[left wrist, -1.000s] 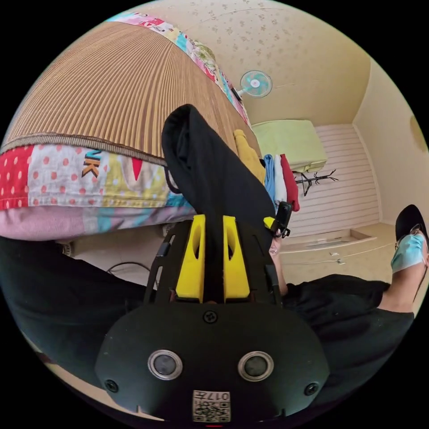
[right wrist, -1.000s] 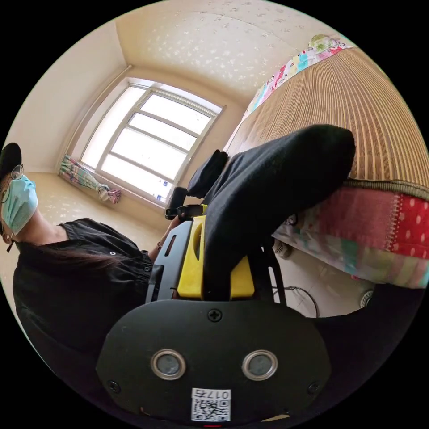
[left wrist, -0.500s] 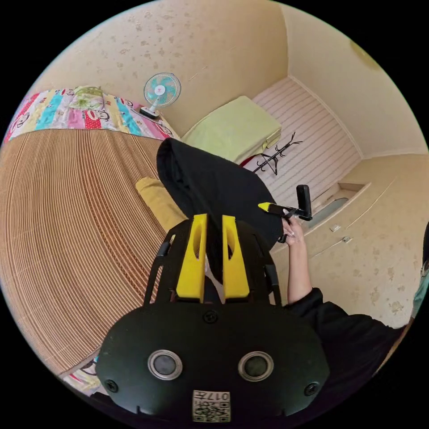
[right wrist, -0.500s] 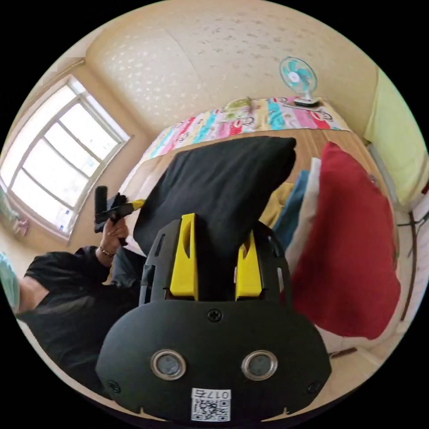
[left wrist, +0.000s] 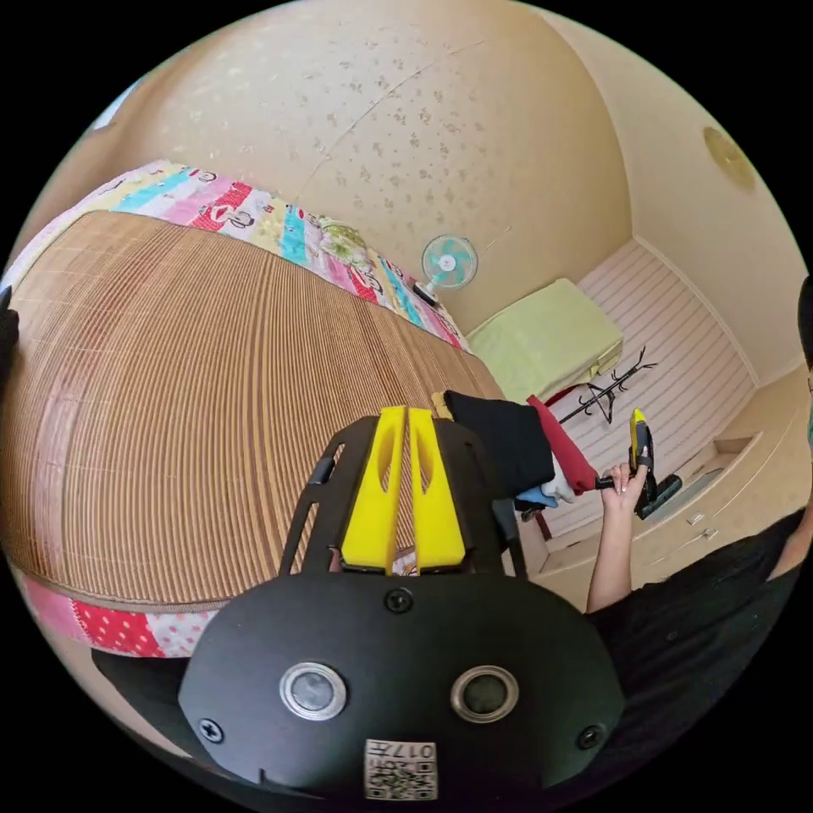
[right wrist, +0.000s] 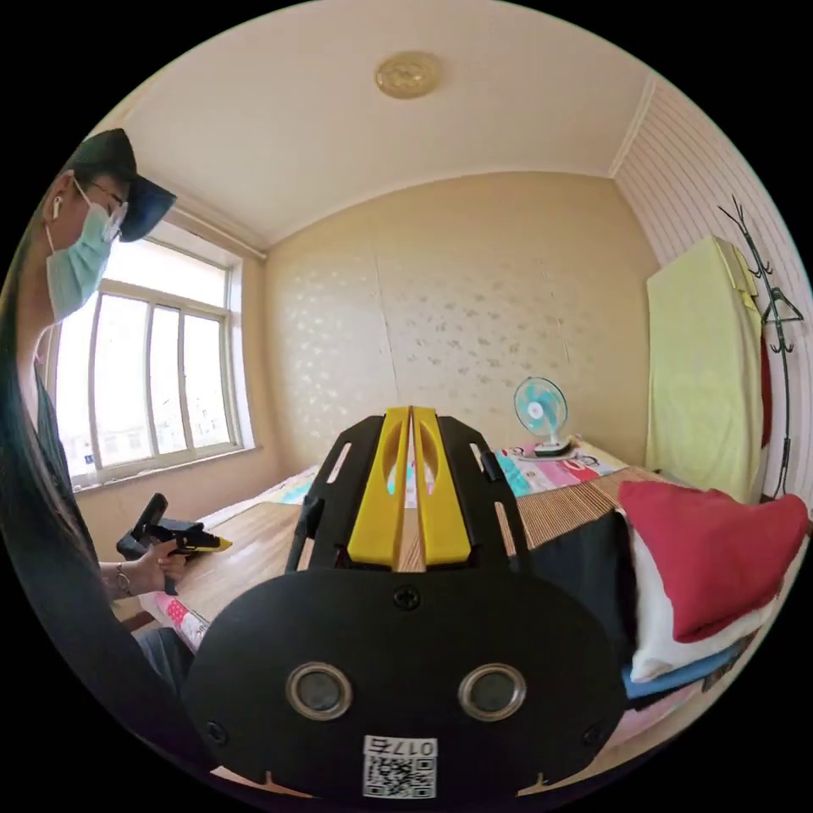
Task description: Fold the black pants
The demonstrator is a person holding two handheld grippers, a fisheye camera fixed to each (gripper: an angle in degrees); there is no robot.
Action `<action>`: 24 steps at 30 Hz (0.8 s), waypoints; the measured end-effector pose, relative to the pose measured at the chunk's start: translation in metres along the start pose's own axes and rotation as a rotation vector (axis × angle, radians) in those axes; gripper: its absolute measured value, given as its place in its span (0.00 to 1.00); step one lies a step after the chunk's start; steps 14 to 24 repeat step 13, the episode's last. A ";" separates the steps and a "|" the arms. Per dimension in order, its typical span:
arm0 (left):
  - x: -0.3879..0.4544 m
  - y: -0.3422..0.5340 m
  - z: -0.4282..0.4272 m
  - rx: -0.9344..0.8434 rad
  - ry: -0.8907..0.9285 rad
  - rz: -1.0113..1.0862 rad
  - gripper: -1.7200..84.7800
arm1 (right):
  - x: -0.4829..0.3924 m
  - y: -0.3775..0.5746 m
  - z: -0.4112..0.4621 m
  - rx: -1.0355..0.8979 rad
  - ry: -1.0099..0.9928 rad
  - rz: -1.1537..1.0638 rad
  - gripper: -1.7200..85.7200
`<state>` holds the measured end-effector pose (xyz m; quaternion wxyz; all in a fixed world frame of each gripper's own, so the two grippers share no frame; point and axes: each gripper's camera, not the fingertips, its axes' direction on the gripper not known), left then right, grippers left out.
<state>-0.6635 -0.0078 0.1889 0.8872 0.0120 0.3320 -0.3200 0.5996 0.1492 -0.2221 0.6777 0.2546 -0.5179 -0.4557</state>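
Now both empty: left gripper (left wrist: 405,417) with jaws pressed together over the bamboo mat (left wrist: 195,398), right gripper (right wrist: 410,417) likewise closed on nothing. Black pants (left wrist: 506,436) folded, standing at the end of the clothes row on the bed, against the red garment (right wrist: 707,546). Likely done; could topple the soft row if brushed. Fan (right wrist: 539,412) and coat rack (left wrist: 605,394) well apart, nothing blocking.
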 end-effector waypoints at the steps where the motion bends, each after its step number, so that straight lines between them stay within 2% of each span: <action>1: 0.003 -0.017 -0.040 0.113 -0.009 -0.014 0.01 | -0.010 -0.011 0.006 0.100 -0.093 -0.024 0.03; 4: 0.018 -0.054 -0.136 0.355 -0.080 -0.093 0.01 | -0.029 -0.047 0.031 0.297 -0.248 0.033 0.03; 5: 0.022 -0.060 -0.155 0.393 -0.096 -0.116 0.01 | -0.032 -0.057 0.038 0.320 -0.290 0.061 0.03; 7: 0.039 -0.085 -0.230 0.531 -0.154 -0.188 0.01 | -0.043 -0.106 0.065 0.400 -0.505 0.177 0.04; 9: 0.046 -0.102 -0.283 0.614 -0.174 -0.269 0.01 | -0.057 -0.151 0.079 0.419 -0.615 0.198 0.05; 11: 0.054 -0.122 -0.335 0.676 -0.193 -0.299 0.01 | -0.078 -0.202 0.091 0.342 -0.589 0.178 0.06; 13: 0.057 -0.159 -0.398 0.666 -0.249 -0.337 0.01 | -0.124 -0.269 0.106 0.177 -0.441 0.103 0.09; 24: 0.057 -0.159 -0.398 0.666 -0.249 -0.337 0.01 | -0.124 -0.269 0.106 0.177 -0.441 0.103 0.09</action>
